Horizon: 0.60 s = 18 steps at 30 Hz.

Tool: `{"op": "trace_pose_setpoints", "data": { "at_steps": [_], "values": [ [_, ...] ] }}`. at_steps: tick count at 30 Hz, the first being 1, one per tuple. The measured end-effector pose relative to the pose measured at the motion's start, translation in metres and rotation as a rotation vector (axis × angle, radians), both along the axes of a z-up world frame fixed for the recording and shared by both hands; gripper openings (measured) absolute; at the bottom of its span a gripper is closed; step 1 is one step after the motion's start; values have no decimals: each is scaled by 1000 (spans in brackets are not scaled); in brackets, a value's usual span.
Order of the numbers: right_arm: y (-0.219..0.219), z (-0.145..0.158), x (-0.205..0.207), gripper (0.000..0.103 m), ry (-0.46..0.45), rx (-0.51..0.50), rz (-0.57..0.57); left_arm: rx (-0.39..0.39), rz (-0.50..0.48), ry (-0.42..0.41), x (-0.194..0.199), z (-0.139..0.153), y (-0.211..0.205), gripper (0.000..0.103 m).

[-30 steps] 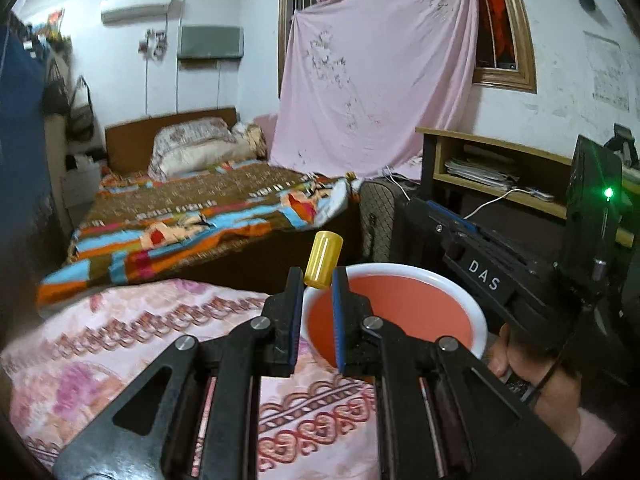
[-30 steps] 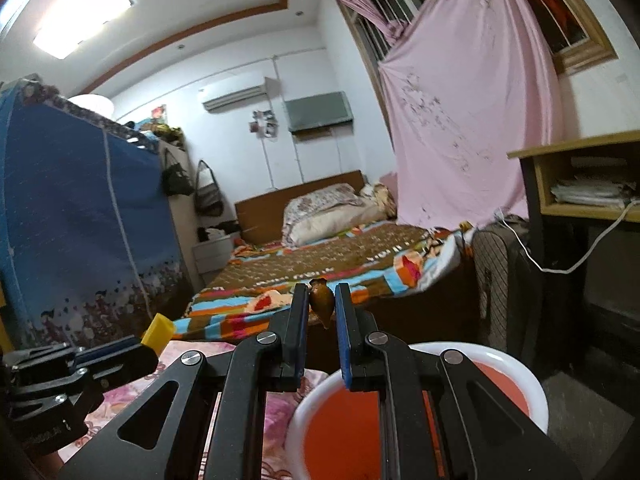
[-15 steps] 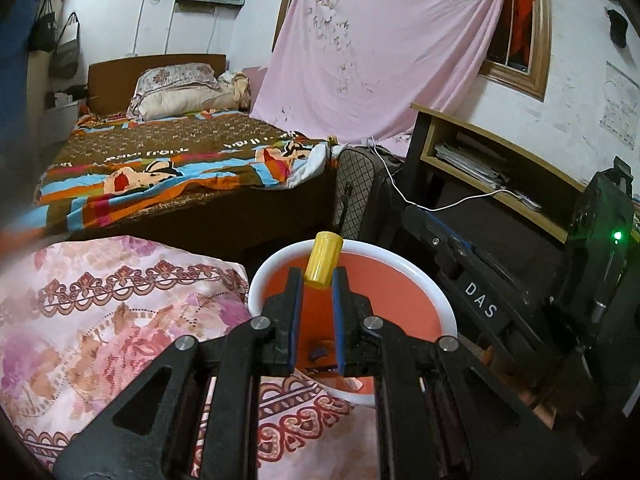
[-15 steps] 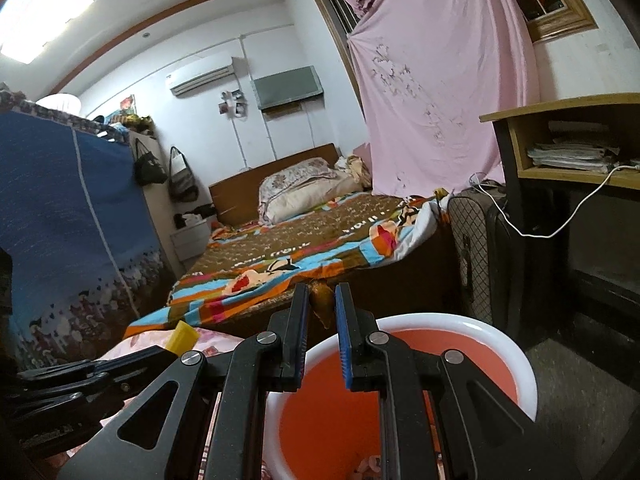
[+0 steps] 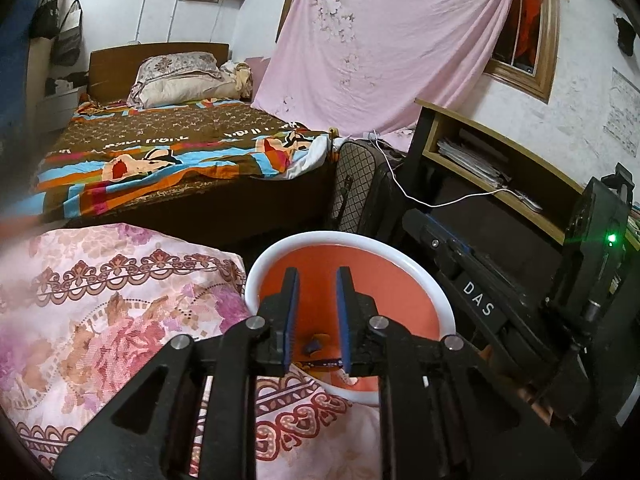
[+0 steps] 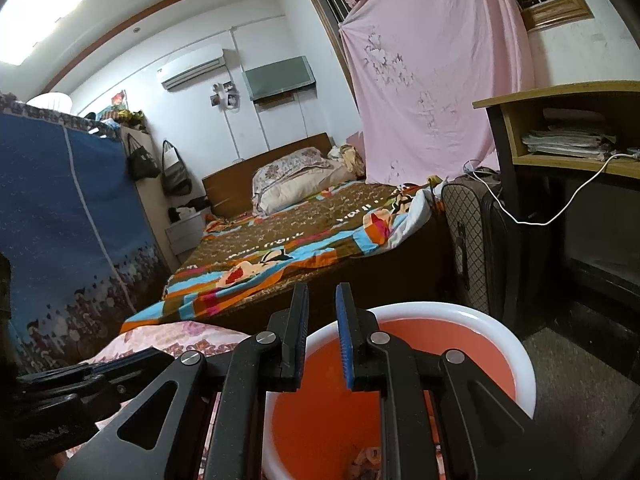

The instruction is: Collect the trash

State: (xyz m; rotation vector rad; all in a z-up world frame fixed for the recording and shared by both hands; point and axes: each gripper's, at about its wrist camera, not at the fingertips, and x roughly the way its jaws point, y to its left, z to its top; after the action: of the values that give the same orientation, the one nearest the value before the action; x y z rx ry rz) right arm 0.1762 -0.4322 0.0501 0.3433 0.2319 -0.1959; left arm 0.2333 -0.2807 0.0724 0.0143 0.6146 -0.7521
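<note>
Evidently both claws, left claw and right claw, hung spread and empty above the white-rimmed orange plastic basin, where small trash scraps lay, presumably dropped inside.

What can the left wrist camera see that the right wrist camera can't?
Only the left wrist view shows the bits of trash lying between the left tongs, and the green light on the other tool. Only the right wrist view shows the blue wardrobe, the air conditioner and the right tongs. Both show the orange bin, the bed and the pink sheet.
</note>
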Motion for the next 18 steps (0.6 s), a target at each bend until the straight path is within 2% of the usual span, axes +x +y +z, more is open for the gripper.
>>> {"op": "trace_pose_setpoints", "data": {
  "at_steps": [10,18],
  "values": [
    [1,0,0,18,0,-1,2,-4,38,-5,1,0,12,6],
    [8,0,2,27,-3,-18,18,1,78,-8,1,1,25,12]
  ]
}}
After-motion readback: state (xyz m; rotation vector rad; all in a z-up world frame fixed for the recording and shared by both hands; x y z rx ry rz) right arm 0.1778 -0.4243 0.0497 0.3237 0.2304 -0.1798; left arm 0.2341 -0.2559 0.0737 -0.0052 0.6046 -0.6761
